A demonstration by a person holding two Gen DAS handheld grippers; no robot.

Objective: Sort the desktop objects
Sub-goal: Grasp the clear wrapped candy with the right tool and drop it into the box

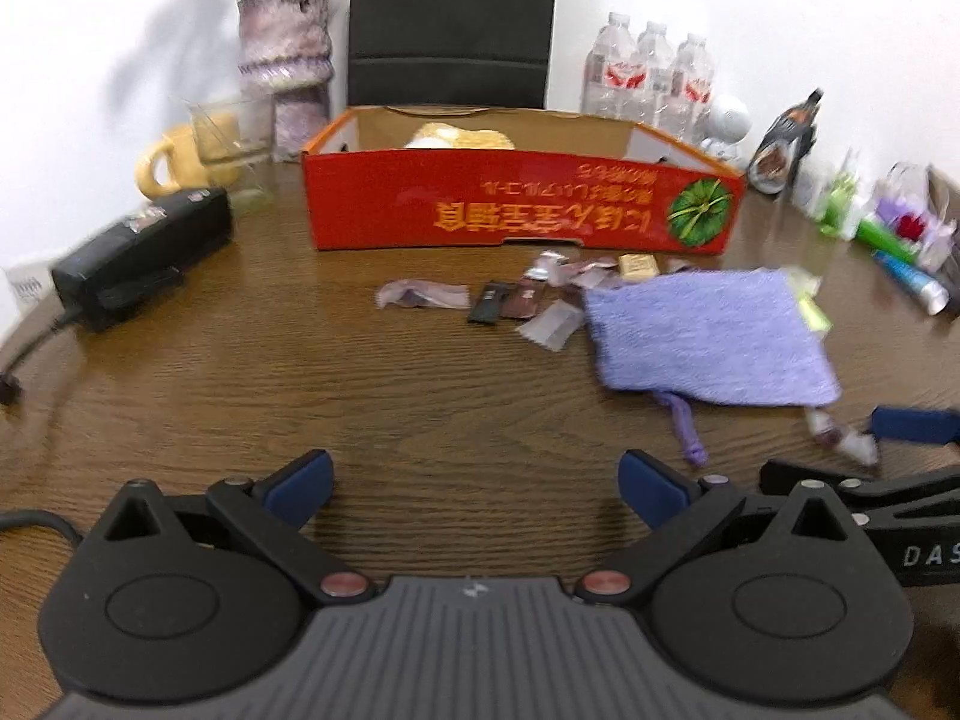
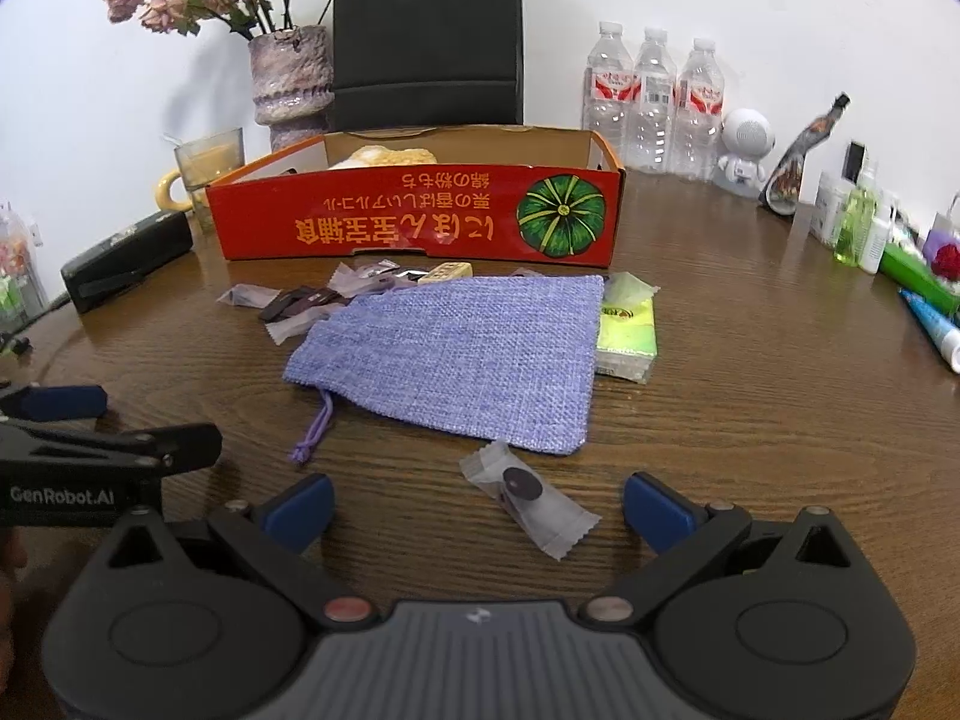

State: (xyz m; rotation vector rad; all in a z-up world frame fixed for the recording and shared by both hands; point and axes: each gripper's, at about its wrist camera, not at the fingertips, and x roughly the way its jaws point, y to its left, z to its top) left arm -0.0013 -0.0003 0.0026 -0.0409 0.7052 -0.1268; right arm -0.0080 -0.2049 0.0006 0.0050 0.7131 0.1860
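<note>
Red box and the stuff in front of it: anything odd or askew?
The red box stands with its print upside down. Small wrapped packets lie scattered loose between it and the purple pouch, which lies askew over a tissue pack. One wrapped candy sits alone between the right gripper fingers. Nothing spilled.

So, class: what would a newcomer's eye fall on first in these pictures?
The red cardboard box with its green pumpkin picture, mid-table. In front of it lies a purple drawstring pouch beside scattered wrapped sweets; one wrapped sweet sits between the open right gripper fingers.
</note>
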